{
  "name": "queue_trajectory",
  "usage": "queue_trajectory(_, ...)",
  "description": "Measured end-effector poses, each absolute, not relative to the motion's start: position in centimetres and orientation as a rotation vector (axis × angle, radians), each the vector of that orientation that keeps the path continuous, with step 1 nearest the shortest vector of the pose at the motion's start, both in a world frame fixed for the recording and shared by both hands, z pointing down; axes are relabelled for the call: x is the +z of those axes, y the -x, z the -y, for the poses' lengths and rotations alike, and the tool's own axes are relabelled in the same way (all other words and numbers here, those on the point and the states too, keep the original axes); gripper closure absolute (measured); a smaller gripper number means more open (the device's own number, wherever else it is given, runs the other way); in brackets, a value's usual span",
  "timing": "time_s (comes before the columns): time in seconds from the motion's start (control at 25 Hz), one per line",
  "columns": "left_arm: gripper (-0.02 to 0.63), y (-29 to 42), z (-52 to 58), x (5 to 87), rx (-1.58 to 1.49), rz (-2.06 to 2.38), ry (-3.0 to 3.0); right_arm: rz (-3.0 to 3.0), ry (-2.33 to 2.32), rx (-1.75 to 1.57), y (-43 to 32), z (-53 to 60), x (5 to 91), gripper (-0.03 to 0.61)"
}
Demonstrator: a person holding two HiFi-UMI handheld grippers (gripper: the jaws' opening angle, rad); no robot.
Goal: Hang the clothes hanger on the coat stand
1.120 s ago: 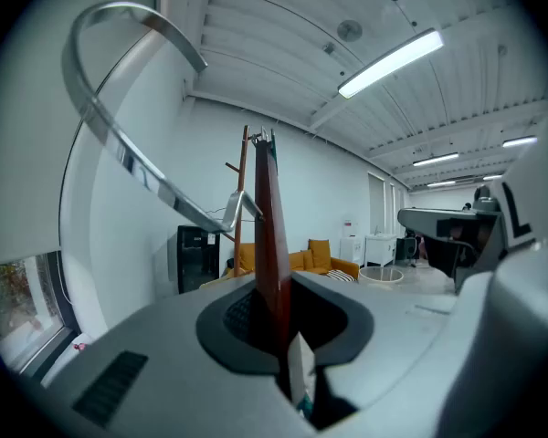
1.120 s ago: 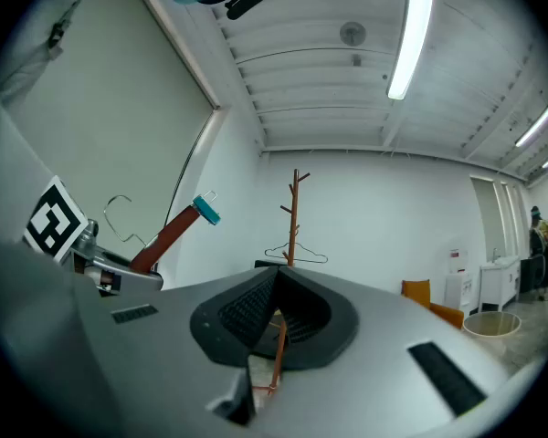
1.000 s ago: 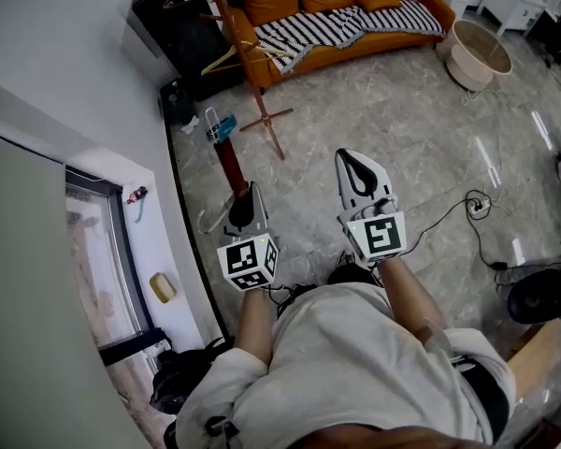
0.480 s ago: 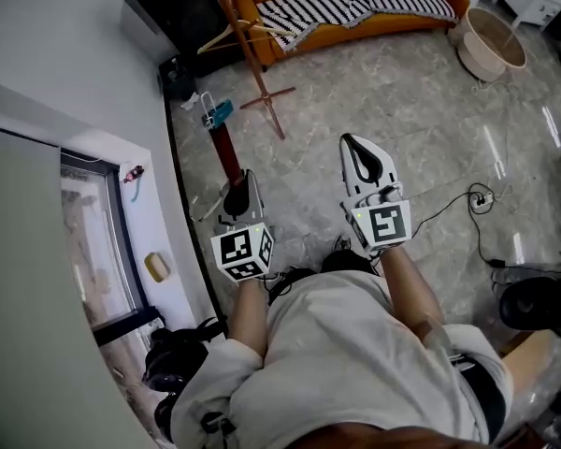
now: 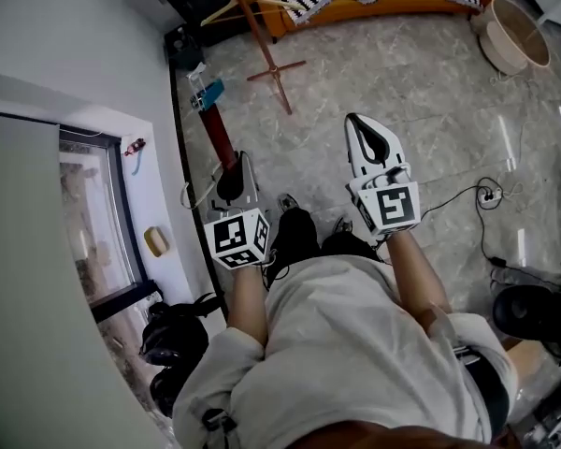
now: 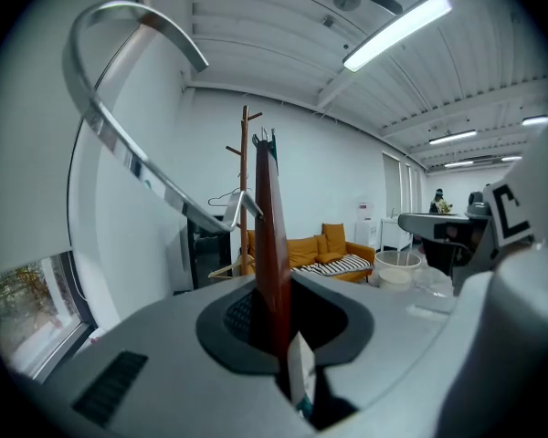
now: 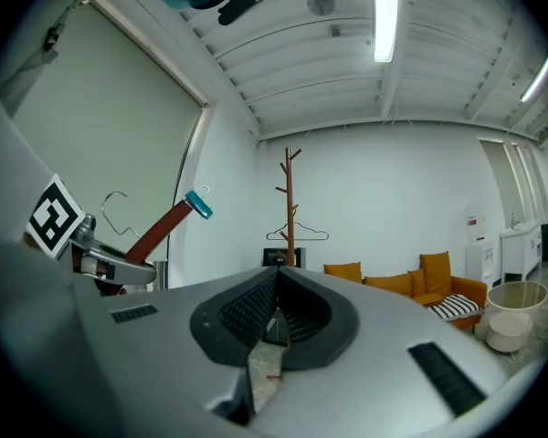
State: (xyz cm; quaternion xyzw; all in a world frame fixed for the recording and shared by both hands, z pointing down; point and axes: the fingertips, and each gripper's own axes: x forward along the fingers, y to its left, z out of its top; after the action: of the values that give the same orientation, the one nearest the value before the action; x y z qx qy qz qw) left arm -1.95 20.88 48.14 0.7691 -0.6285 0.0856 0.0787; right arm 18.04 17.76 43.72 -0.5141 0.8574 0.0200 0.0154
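Head view looks down past my shoulders at both arms held out over the grey marbled floor (image 5: 430, 110). My left hand-held gripper (image 5: 236, 168) is clenched on the clothes hanger (image 5: 220, 137), a dark red wooden one. Its bar slants forward out of the jaws, along the white wall, and ends in a teal clip (image 5: 206, 94). In the left gripper view that red bar stands nearly upright, nipped between the two pads. The hanger's shiny metal hook (image 6: 119, 144) sweeps up and over to the left of it.

My right hand-held gripper (image 5: 360, 124) is level with the left one and well apart from it. It grasps nothing. The right gripper view shows its jaws pressed together, with only a sliver of floor showing below them. That view also catches the hanger off to its left, tilted, the teal clip uppermost.

The coat stand (image 7: 290, 199) rises from the floor ahead of me, by the far wall. An orange sofa (image 6: 303, 252) sits near it. The hanger I carry is well apart from the stand and touches none of its pegs. A second hanger (image 7: 297, 234) hangs on the stand, about halfway up the pole.
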Motion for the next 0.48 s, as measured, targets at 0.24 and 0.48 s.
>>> queue_trajectory(0.24, 0.568, 3.0, -16.4, 49.0, 0.258, 1.849, -2.309, -2.703, 1.625, 0.055, -16.7, -13.9, 44.7, 0.574)
queue_trajectory(0.48, 0.568, 4.1, -10.8, 49.1, 0.276, 1.807, -2.342, -2.694, 1.619, 0.07, -15.1, -8.5, 44.6, 0.574)
